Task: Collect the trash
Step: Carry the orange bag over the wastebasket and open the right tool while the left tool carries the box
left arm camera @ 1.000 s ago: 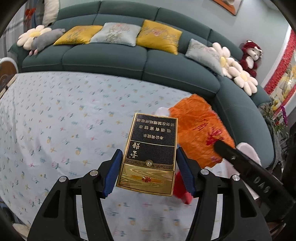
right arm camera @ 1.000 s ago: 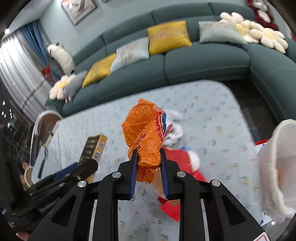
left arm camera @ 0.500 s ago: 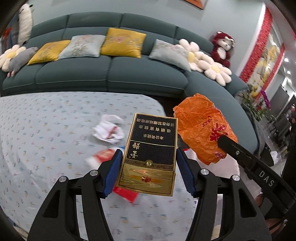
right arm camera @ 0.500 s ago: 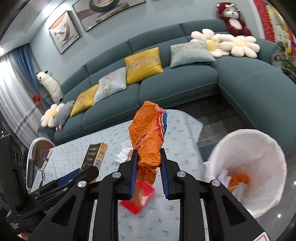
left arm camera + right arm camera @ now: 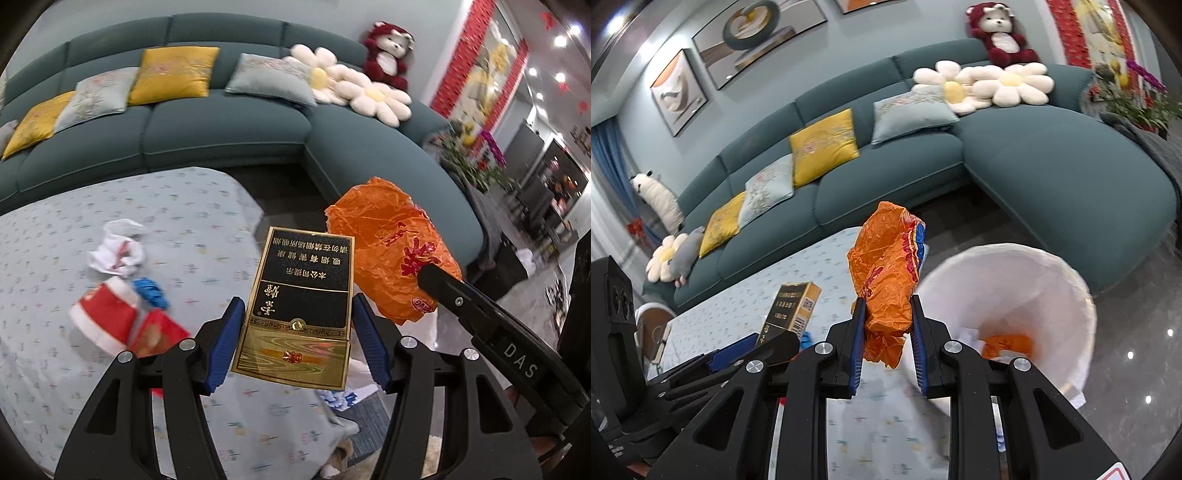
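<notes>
My left gripper (image 5: 297, 314) is shut on a black and gold cigarette box (image 5: 299, 302), held above the table's right end; the box also shows in the right wrist view (image 5: 792, 308). My right gripper (image 5: 888, 310) is shut on a crumpled orange wrapper (image 5: 888, 273), which also shows in the left wrist view (image 5: 391, 254). A white-lined trash bin (image 5: 1015, 291) stands on the floor just right of the wrapper, with an orange scrap and white paper inside. On the table lie a crumpled white tissue (image 5: 116, 253), a red and white cup (image 5: 105, 317), a blue scrap (image 5: 149, 291) and a red packet (image 5: 159, 332).
The table with a pale floral cloth (image 5: 74, 229) ends near the grippers. A teal sectional sofa (image 5: 229, 129) with cushions curves behind and to the right. The dark glossy floor (image 5: 1137, 369) lies around the bin.
Both grippers have swung right and away from the table with their loads. The trash bin has come into the right wrist view and now sits closer, just beside the orange wrapper.
</notes>
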A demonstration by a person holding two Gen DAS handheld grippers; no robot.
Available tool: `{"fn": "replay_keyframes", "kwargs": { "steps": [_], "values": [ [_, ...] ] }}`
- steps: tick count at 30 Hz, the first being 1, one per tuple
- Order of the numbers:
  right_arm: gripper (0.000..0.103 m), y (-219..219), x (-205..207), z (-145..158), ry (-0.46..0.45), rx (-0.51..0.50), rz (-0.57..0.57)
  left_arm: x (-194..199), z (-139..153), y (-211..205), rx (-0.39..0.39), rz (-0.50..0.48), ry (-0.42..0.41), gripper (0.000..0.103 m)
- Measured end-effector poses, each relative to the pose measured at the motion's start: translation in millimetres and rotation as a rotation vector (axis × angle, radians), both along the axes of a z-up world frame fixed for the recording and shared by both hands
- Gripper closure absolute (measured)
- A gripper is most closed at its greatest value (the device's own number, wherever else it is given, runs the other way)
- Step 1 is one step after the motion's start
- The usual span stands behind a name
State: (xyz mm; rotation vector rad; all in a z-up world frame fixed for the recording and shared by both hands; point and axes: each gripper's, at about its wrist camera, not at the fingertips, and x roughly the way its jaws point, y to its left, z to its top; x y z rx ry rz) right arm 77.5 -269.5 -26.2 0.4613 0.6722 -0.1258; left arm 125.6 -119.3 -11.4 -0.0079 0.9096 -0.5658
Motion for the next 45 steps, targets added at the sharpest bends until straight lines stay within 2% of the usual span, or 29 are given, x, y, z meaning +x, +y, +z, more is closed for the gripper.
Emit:
{"fn": "replay_keyframes", "kwargs": {
  "steps": [3,5,9,11,15,19,22,24,26,28,32,35,38,40,43,45],
  "values": [
    [0.081,-18,-7,-7,0.010,0.006,-0.032,0,-5,-16,0.000,-0.028,0.013,0.047],
    [0.081,-26,-10,-12,0.016,0.010,-0.048,2,-9,-28,-0.004,-0.049,0.026,0.055],
    [0.081,-43,-14,-21,0.029,0.019,-0.079,4,-18,-49,0.011,-0.067,0.036,0.056],
    [0.081,-48,-14,-25,0.036,0.021,-0.089,6,-22,-58,0.021,-0.079,0.039,0.059],
    [0.081,-58,-15,-33,0.050,0.022,-0.101,13,-31,-68,0.032,-0.078,0.058,0.060],
    [0.081,-61,-13,-44,0.070,0.031,-0.104,18,-33,-60,0.029,-0.051,0.064,0.059],
    [0.081,-61,-11,-50,0.083,0.033,-0.101,23,-37,-39,0.020,-0.011,0.087,0.057],
    [0.081,-58,-11,-54,0.091,0.031,-0.097,23,-40,-20,0.015,0.022,0.093,0.051],
    [0.081,-56,-10,-58,0.096,0.036,-0.096,20,-44,-3,0.012,0.050,0.102,0.038],
    [0.081,-54,-10,-60,0.100,0.041,-0.095,13,-52,16,0.020,0.075,0.114,0.031],
    [0.081,-46,-10,-67,0.111,0.047,-0.084,0,-77,33,0.059,0.079,0.165,0.031],
    [0.081,-42,-10,-72,0.118,0.049,-0.079,-9,-98,38,0.127,0.062,0.189,0.031],
    [0.081,-40,-11,-76,0.122,0.062,-0.082,-13,-113,43,0.145,0.102,0.230,0.028],
    [0.081,-40,-11,-78,0.125,0.073,-0.083,-16,-121,41,0.165,0.100,0.228,0.022],
    [0.081,-38,-11,-79,0.129,0.072,-0.078,-19,-136,37,0.247,0.044,0.200,0.022],
    [0.081,-38,-11,-80,0.129,0.072,-0.079,-20,-141,36,0.274,0.004,0.189,0.023]
  ]
}}
